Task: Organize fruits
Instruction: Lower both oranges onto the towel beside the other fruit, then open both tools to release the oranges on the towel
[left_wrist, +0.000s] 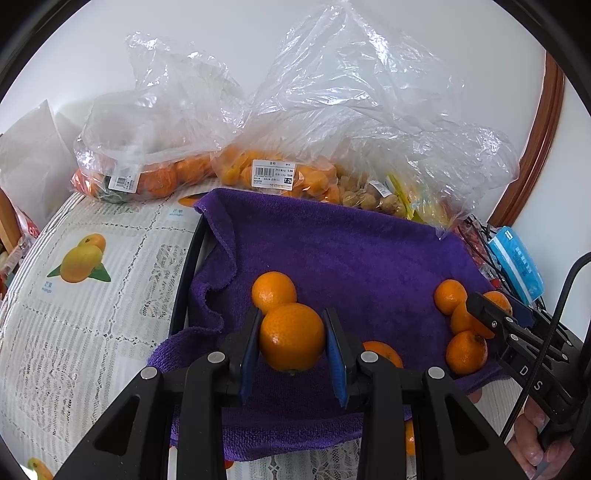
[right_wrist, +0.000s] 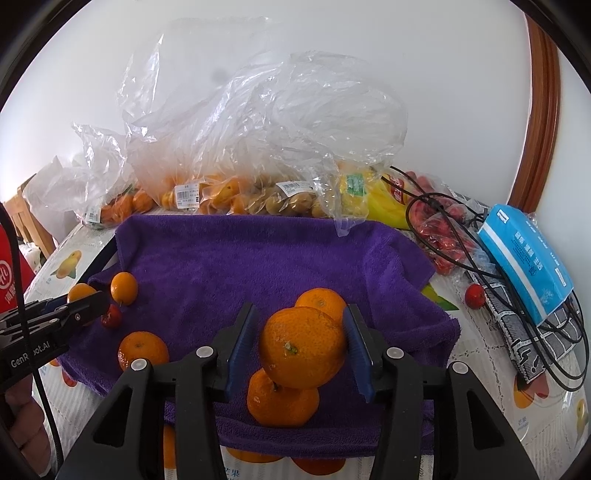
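Note:
A purple towel (left_wrist: 351, 251) lies over a black-rimmed tray, with several oranges on it. My left gripper (left_wrist: 291, 314) is shut on an orange (left_wrist: 291, 339), both blue pads against its sides; a second orange (left_wrist: 273, 291) sits just behind it. My right gripper (right_wrist: 301, 308) is open around a larger orange (right_wrist: 303, 350) that rests on top of another orange (right_wrist: 282, 402), and a gap shows at the left pad. In the left wrist view the right gripper (left_wrist: 498, 310) stands among a cluster of oranges (left_wrist: 466, 352). The left gripper (right_wrist: 85, 306) shows at the left edge of the right wrist view.
Clear plastic bags of fruit (left_wrist: 258, 173) line the back wall. At the right lie a blue tissue pack (right_wrist: 524, 254), black cables (right_wrist: 554, 332) and a bag of red fruit (right_wrist: 443, 236). A small red fruit (right_wrist: 112, 315) sits on the towel (right_wrist: 240, 258). A person's hand (left_wrist: 532, 439) holds the right gripper.

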